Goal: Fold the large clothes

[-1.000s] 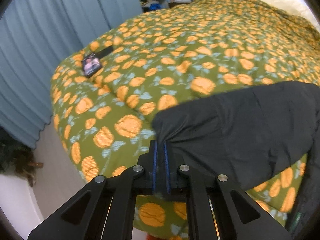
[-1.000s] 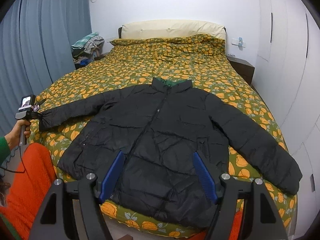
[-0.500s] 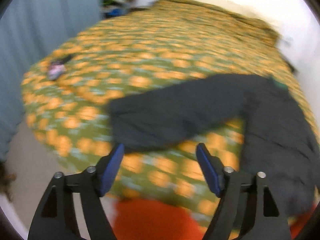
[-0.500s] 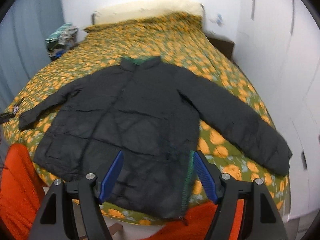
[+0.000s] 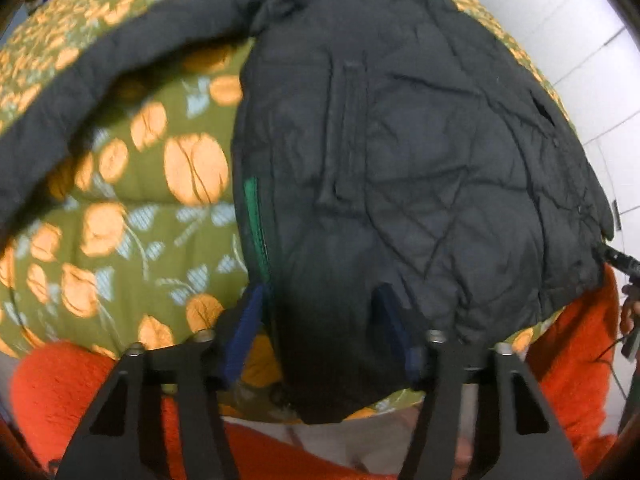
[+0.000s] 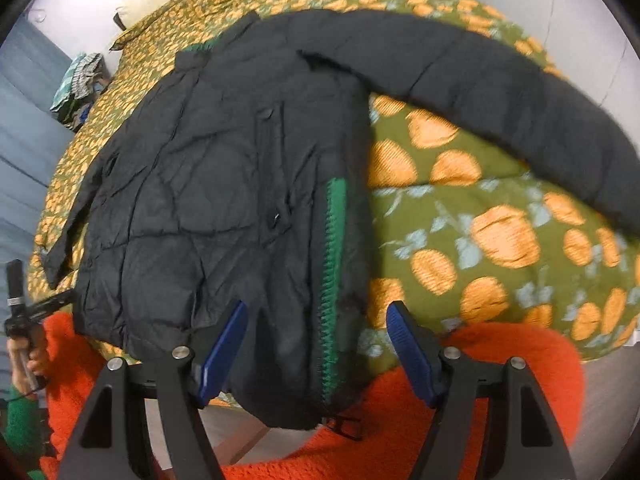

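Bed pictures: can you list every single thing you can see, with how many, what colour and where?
jacket: one, black with green zip edges, spread flat on the bed, hem hanging over the near edge
bedspread: one, olive green with orange fruit, covering the bed
clothes pile: one, teal and grey, beside the bed's far end
curtain: one, grey-blue, along the far side
orange trousers: one pair, person's legs against the bed
left gripper: black with blue pads, open, over jacket's hem corner
right gripper: black with blue pads, open, over the other hem corner

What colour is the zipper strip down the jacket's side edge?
Green, against the black jacket. The zipper strip shows best in the right wrist view.
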`<act>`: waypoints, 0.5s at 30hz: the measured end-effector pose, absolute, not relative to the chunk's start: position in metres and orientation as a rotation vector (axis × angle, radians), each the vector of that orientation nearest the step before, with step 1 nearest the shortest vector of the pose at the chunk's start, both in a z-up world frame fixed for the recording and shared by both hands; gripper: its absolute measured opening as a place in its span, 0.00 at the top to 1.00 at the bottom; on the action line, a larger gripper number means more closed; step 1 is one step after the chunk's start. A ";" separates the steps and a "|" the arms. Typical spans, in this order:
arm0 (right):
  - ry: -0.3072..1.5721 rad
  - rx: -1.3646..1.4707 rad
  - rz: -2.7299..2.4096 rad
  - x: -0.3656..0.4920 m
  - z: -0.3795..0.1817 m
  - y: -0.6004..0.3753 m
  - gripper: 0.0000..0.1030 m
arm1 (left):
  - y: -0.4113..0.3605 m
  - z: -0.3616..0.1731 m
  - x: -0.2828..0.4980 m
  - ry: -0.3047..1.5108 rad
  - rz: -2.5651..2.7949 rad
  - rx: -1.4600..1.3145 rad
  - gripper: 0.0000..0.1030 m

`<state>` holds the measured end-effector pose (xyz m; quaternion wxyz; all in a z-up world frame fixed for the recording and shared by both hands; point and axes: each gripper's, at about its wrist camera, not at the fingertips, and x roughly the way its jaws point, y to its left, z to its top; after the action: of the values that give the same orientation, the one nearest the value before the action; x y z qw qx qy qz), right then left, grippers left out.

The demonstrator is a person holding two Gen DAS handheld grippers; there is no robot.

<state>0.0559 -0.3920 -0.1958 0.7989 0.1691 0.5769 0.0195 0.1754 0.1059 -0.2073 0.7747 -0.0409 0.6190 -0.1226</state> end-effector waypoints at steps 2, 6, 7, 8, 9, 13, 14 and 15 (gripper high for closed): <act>1.249 0.371 0.074 0.056 -0.202 -0.385 0.29 | 0.102 -0.208 0.172 1.324 -0.267 -0.052 0.73; 1.230 0.309 0.067 0.055 -0.197 -0.374 0.75 | 0.097 -0.203 0.166 1.313 -0.270 -0.024 0.88; 1.227 0.305 0.067 0.055 -0.196 -0.372 0.78 | 0.096 -0.202 0.165 1.311 -0.276 -0.010 0.89; 1.225 0.283 0.068 0.054 -0.194 -0.368 0.78 | 0.095 -0.200 0.162 1.309 -0.281 0.007 0.90; 1.224 0.257 0.067 0.053 -0.192 -0.366 0.79 | 0.094 -0.199 0.159 1.308 -0.285 0.024 0.90; 1.223 0.197 0.068 0.043 -0.184 -0.362 0.80 | 0.091 -0.200 0.148 1.311 -0.296 0.090 0.90; 1.223 0.187 0.064 0.041 -0.183 -0.362 0.80 | 0.090 -0.200 0.146 1.307 -0.296 0.108 0.90; 1.221 0.179 0.059 0.040 -0.184 -0.362 0.80 | 0.088 -0.199 0.145 1.301 -0.294 0.115 0.90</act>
<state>0.0404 -0.3616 -0.1836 0.8151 0.0841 0.5725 0.0278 0.1449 0.0883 -0.1995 0.7841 0.0532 0.6031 -0.1362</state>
